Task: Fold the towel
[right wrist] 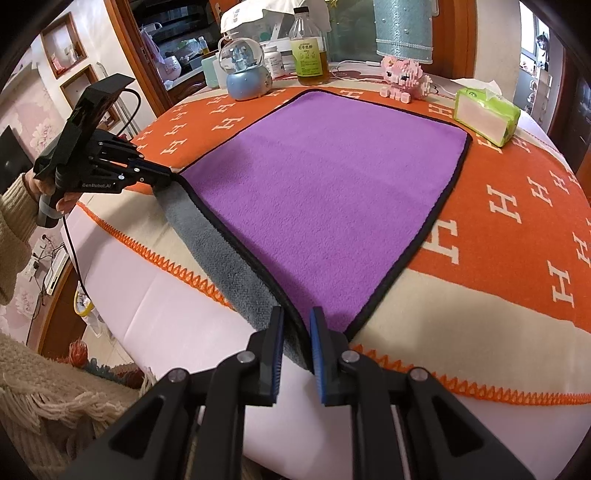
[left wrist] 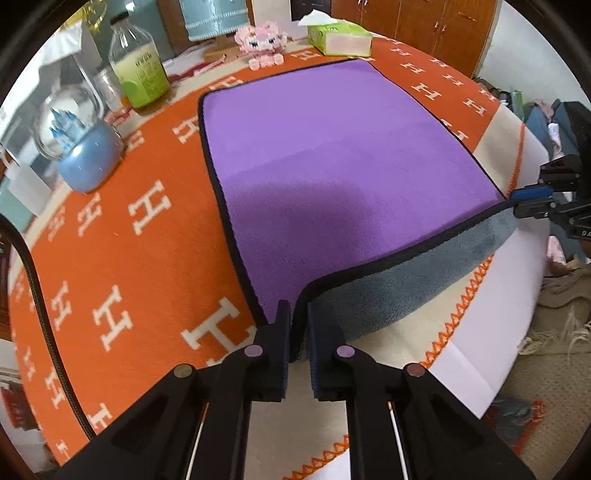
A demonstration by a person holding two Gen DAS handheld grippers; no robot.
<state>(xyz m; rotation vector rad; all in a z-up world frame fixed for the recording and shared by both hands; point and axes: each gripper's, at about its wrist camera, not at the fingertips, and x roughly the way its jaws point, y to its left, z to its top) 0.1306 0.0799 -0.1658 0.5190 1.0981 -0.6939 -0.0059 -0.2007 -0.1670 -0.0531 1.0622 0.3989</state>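
Desk [right wrist: 147, 295]: pale top, covered by the blanket.

Blanket [left wrist: 122, 229]: orange with white H letters, cream border, orange zigzag stitching along the near edge; spread over the desk.

Towel [right wrist: 325, 192]: purple upper face, grey underside, black piping. Lies flat on the blanket over most of its area; the near edge is lifted off the surface between the two grippers, showing a grey strip beneath.

Left hand-held gripper [left wrist: 298, 314]: black, clamped on the towel's near left corner, piping pinched between the fingers. Seen from the right wrist view at the left, held in a sleeved hand.

Right hand-held gripper [right wrist: 296, 321]: black with blue pads, clamped on the towel's near right corner.

Lamp [right wrist: 402, 31]: teal shade, at the far edge of the desk.

Glass bottle [right wrist: 308, 51]: yellow liquid, green label, upright beyond the towel.

Snow globe [right wrist: 245, 72]: blue base, just beside the bottle.

Tissue pack [right wrist: 485, 116]: green, near the towel's far right corner.

Pink block figure [right wrist: 404, 77]: between bottle and tissue pack, just beyond the towel's far edge.
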